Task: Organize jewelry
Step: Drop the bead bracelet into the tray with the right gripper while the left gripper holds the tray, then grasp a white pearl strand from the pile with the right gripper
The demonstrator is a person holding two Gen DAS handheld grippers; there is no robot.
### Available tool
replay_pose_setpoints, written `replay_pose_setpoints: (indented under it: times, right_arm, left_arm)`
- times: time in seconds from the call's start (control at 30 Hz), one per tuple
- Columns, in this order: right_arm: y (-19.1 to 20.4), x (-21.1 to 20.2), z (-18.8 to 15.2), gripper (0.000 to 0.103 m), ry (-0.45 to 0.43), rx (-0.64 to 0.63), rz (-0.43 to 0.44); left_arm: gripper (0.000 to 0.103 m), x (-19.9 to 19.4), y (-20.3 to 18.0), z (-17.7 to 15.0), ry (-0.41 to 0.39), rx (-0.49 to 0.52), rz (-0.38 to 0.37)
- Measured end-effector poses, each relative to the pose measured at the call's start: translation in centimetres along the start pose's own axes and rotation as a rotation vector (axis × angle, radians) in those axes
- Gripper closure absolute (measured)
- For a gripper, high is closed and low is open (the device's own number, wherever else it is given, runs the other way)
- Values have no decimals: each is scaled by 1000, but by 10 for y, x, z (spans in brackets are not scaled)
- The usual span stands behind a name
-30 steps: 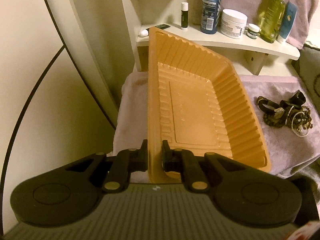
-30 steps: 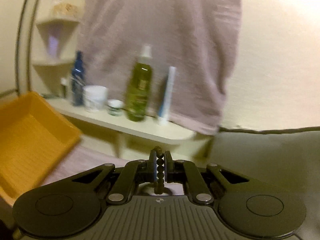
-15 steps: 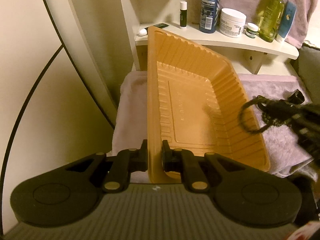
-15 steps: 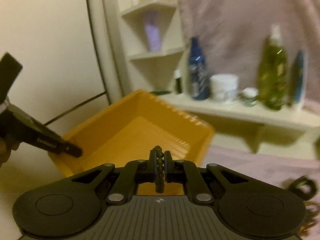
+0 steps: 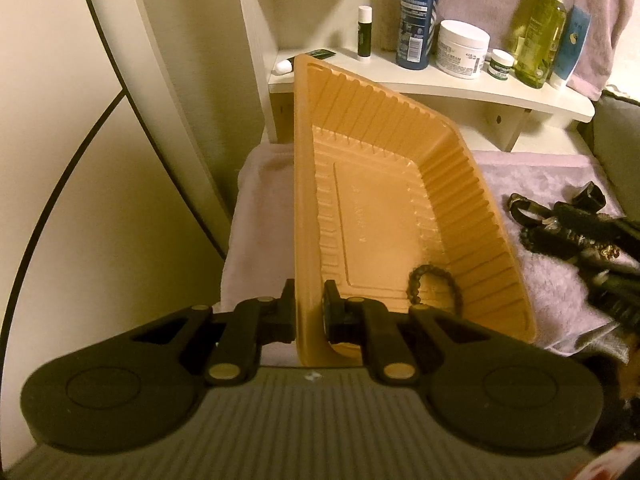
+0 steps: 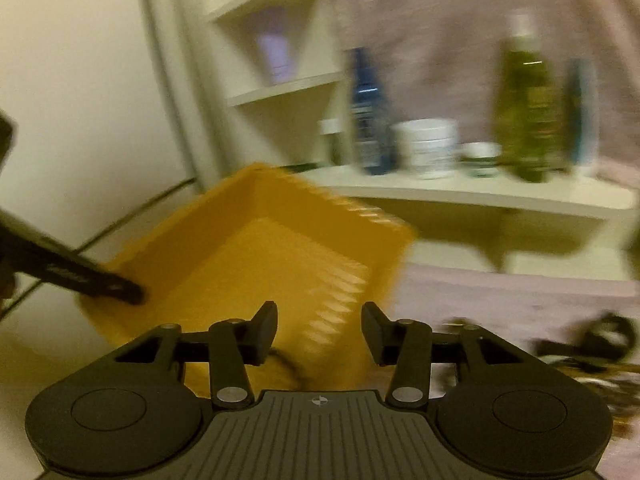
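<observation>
Released from my right gripper [image 6: 319, 334], whose jaws now stand spread and empty, the beaded bracelet [image 5: 435, 286] lies in the near right corner of the orange tray [image 5: 384, 216], while my left gripper [image 5: 310, 312] pinches the tray's near rim.

Dim, warm yellowish light; left wrist view sharp, right wrist view motion-blurred, both fisheye-bent at edges.

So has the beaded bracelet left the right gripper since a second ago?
Yes. The right gripper is open and empty now; the bracelet lies in the orange tray, near its front corner.
</observation>
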State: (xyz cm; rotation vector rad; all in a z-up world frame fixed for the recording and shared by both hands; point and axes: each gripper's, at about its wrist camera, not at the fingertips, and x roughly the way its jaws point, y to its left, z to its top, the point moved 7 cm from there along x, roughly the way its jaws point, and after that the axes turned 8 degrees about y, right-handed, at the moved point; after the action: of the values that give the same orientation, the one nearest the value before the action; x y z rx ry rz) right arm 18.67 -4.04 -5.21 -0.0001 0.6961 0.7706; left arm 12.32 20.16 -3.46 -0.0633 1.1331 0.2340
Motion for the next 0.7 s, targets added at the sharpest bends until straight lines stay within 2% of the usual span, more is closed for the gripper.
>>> replay_pose_setpoints:
  times: [0.1, 0.2, 0.3, 0.5, 0.7]
  right_arm:
    - [-38, -13, -10, 56, 12, 23, -138]
    - [-76, -24, -24, 56, 43, 70, -216]
    - [-98, -27, -33, 56, 58, 87, -241]
    - [-106, -20, -51, 58, 125, 57, -268]
    - [-106, -5, -73, 74, 183, 42, -262]
  left_arm:
    - [92, 0, 1, -1, 0, 1, -5]
    - [92, -1, 0, 0, 0, 3, -4]
    - [92, -1, 0, 0, -1, 1, -9]
    - [92, 0, 1, 0, 0, 2, -8]
    - [92, 0, 0, 0, 0, 2, -8]
